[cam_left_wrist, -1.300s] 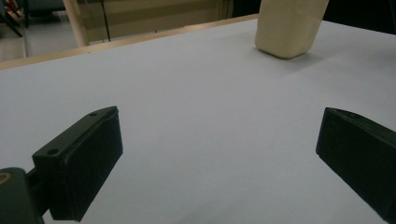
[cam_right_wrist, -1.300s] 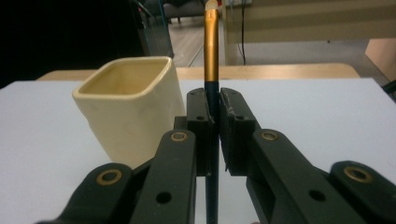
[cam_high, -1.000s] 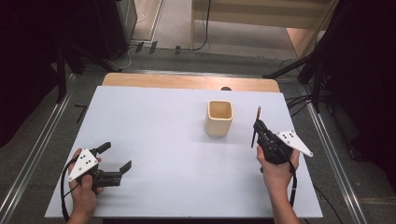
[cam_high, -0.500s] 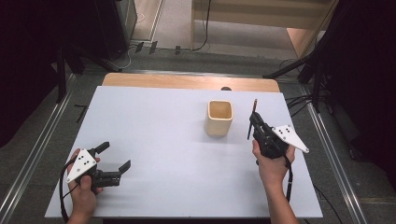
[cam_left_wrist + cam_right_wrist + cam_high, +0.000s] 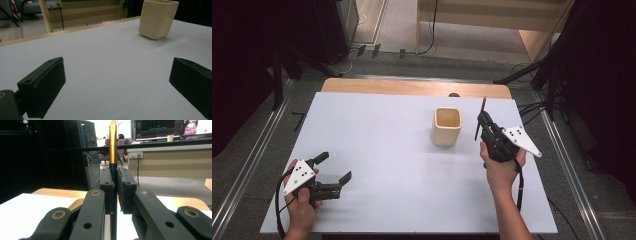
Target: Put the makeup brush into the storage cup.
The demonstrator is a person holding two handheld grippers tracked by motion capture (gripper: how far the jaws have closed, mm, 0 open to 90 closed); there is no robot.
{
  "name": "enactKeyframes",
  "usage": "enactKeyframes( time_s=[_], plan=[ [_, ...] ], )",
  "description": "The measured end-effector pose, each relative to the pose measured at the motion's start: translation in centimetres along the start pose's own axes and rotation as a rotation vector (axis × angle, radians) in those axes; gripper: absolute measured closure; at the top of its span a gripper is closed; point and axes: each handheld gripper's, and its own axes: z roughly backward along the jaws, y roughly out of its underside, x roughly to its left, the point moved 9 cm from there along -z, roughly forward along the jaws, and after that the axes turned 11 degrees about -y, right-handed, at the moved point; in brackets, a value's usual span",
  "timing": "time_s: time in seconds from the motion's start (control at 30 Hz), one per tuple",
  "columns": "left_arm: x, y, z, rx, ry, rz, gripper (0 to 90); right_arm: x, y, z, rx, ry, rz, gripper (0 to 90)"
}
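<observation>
My right claw (image 5: 482, 119) is pinched tight on a slim pen with a dark blue barrel and a gold upper part (image 5: 113, 147), which stands nearly upright between the jaws, its lower end hanging below them and clear of the table. In the right gripper view the jaws press flat against the barrel from both sides. I hold it up just beside the cream-coloured square pen cup (image 5: 446, 126), on that cup's right as the high view shows it, not yet over the mouth. I judge the step in hand to be carrying the pen to the cup; the next move calls for bringing the lower tip over the opening, keeping the pen upright, lowering it inside and only then letting the jaws part. My left claw (image 5: 333, 170) rests low at the near left of the white table top (image 5: 377, 130), jaws spread wide with nothing between them, well apart from the cup (image 5: 157, 18). Beyond the white sheet a strip of bare wooden table edge (image 5: 412, 87) shows.
</observation>
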Motion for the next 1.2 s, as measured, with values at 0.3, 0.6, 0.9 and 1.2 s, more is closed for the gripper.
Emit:
enactKeyframes(
  time_s=[0.3,0.6,0.9,1.2],
  plan=[
    [0.2,0.0,0.0,0.000,-0.002,0.006,0.9,0.5,-0.5,-1.5,0.003,-0.012,0.002,84.3],
    [0.2,0.1,0.0,0.000,-0.002,0.011,0.9,1.3,-0.9,-3.1,0.013,-0.030,0.006,84.3],
    [0.2,0.1,-0.1,0.003,-0.002,0.012,0.9,1.9,-1.2,-4.6,0.015,-0.042,0.011,84.3],
    [0.3,0.1,0.0,0.003,-0.002,0.013,0.9,2.5,-1.5,-5.8,0.009,-0.048,0.018,84.3]
  ],
)
